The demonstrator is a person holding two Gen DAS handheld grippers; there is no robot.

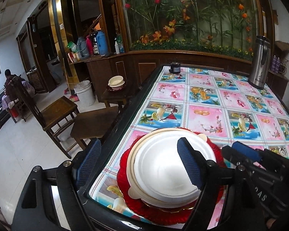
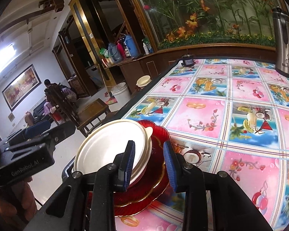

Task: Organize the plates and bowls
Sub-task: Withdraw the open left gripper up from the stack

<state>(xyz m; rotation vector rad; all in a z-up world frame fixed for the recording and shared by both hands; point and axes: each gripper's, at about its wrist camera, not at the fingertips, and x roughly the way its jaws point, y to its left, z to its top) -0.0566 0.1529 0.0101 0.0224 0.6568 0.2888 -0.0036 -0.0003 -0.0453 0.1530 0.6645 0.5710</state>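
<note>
Jaws both spread: right gripper (image 2: 149,163) straddles rim of white bowl (image 2: 109,146) stacked on red plates (image 2: 156,182) at table (image 2: 221,115) corner; left gripper (image 1: 138,165) brackets bowl wide, unclamped.

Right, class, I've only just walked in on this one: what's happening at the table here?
A person holding a gripper in each hand is sorting dishes on a table with a fruit-print cloth. White bowls sit nested on red plates at the table's near corner. The right gripper is open, one finger over the bowl and one outside its rim. The left gripper hangs open above the stack, gripping nothing. A steel thermos stands at the far side.
</note>
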